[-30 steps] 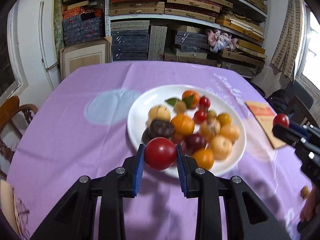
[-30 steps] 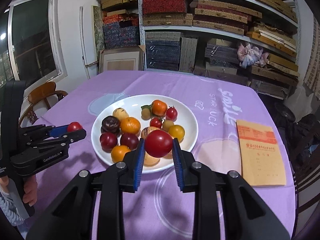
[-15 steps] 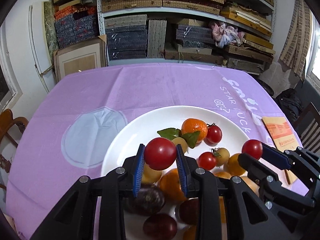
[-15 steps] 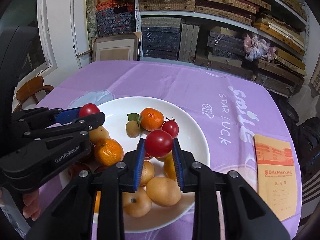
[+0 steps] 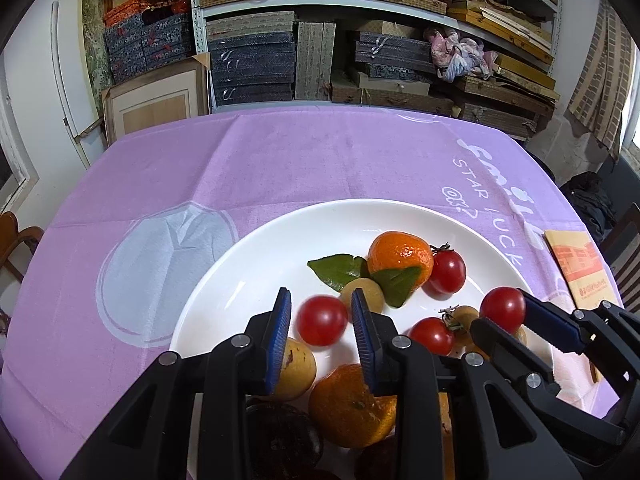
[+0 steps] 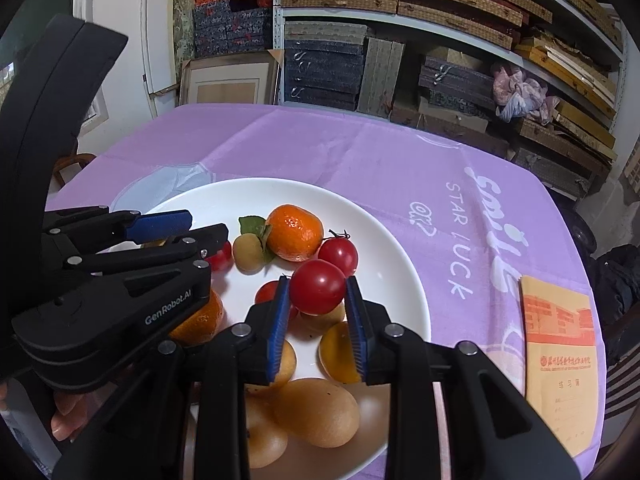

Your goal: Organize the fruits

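Note:
A white plate point(image 5: 256, 264) on the purple cloth holds several fruits: a leafy mandarin point(image 5: 400, 256), cherry tomatoes, plums and yellow fruits. My left gripper point(image 5: 322, 322) has its jaws apart; a blurred red tomato point(image 5: 322, 320) sits between them, touching neither pad, low over the plate. My right gripper point(image 6: 318, 288) is shut on a second red tomato point(image 6: 318, 286) above the plate's middle. In the left wrist view the right gripper point(image 5: 504, 306) holds that tomato at the right. In the right wrist view the left gripper point(image 6: 188, 232) is at the left.
An orange-brown envelope point(image 6: 560, 356) lies on the cloth right of the plate point(image 6: 400, 248). Shelves of boxes point(image 5: 320, 40) stand behind the table. A wooden chair point(image 5: 16, 240) is at the left edge. A pale round print point(image 5: 160, 268) marks the cloth left of the plate.
Both grippers moved forward and down over the plate. My left gripper's jaws opened and its tomato came free, dropping between the pads. My right gripper still grips its tomato.

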A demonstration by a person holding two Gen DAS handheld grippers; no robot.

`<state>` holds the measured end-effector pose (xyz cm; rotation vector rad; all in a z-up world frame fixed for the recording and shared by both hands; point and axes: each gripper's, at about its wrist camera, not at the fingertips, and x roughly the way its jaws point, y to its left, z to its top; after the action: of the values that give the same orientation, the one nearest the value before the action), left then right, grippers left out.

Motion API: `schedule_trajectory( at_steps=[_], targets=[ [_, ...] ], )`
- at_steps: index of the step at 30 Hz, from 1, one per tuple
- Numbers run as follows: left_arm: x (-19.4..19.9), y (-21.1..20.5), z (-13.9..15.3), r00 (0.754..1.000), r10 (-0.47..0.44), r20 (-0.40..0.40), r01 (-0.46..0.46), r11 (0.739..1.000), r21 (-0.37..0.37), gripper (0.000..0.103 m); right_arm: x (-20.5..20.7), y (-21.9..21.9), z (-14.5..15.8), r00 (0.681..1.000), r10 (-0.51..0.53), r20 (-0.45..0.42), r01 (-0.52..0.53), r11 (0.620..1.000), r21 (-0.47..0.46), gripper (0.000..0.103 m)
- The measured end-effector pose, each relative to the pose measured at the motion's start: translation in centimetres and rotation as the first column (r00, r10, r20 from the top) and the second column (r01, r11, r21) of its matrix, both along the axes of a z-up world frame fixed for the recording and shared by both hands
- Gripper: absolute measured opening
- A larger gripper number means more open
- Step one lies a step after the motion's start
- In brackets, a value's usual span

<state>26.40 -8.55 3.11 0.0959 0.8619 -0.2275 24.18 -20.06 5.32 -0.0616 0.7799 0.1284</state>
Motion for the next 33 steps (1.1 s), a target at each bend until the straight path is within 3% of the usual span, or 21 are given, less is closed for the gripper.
schedule_trajectory(
  at_steps=[3,13,17,26,33],
  targets=[
    [-0.1,-0.1,0.1,1.0,0.003,0.009,-0.003,1.0,0.006,0.033,-0.1,-0.1,0.0,1.0,-0.005,0.009,0.005,1.0,-0.004,0.028],
    [-1.2,0.8,1.4,0.999,0.029,0.032,-0.029,1.0,-0.001,0.046,-1.6,-0.1,1.3,0.998,-0.014,0.054,0.016,0.999,-0.029,0.045],
    [-2.7,1.3,2.7,0.997,0.032,0.068,-0.033,0.999,0.006,0.056,-3.3,0.2,2.7,0.995,-0.022,0.094,0.026,0.999,-0.037,0.059],
    [-9.6,3.9,5.4,0.992,0.057,0.115,-0.054,0.998,-0.025,0.064,-10.3,1.2,5.6,0.985,-0.021,0.17,0.027,0.999,-0.033,0.072],
    [-17.2,5.7,4.9,0.988,0.082,0.131,-0.081,0.997,-0.012,0.07,-17.9,1.7,5.3,0.985,-0.037,0.169,0.033,0.999,0.025,0.084]
  ],
)
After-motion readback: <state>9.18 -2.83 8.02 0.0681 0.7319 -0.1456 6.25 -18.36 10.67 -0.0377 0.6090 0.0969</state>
